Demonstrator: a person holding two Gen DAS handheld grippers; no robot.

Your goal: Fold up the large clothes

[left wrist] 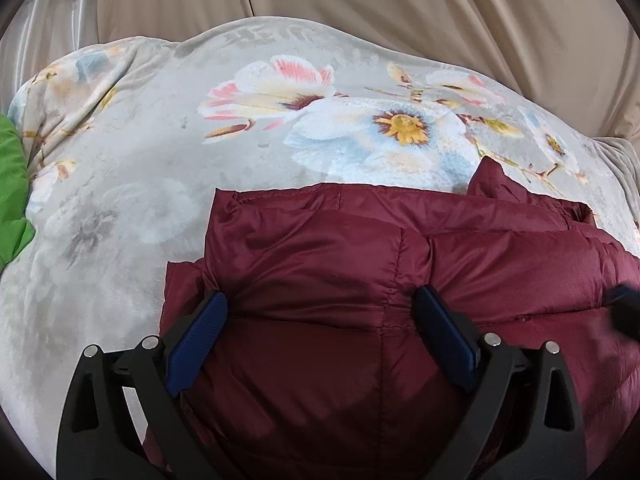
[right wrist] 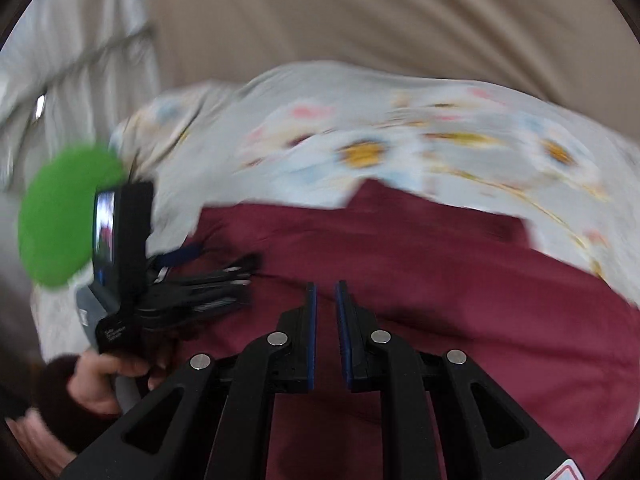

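Note:
A maroon puffer jacket (left wrist: 360, 264) lies folded on a floral blanket (left wrist: 160, 152). My left gripper (left wrist: 320, 300) is open wide, its blue pads (left wrist: 204, 332) resting on the jacket's near left part with nothing between them. In the blurred right wrist view the jacket (right wrist: 440, 260) fills the lower half. My right gripper (right wrist: 326, 292) hovers over it with its pads nearly together and a narrow gap between them, nothing held. The left gripper (right wrist: 224, 284) shows there at the left, held by a hand (right wrist: 104, 376). The right gripper's tip shows at the left wrist view's right edge (left wrist: 626, 308).
A green garment (left wrist: 12, 192) lies at the blanket's left edge, also seen in the right wrist view (right wrist: 60, 216). Beige fabric (left wrist: 400, 8) rises behind the blanket. A pale curtain (right wrist: 60, 60) hangs at the far left.

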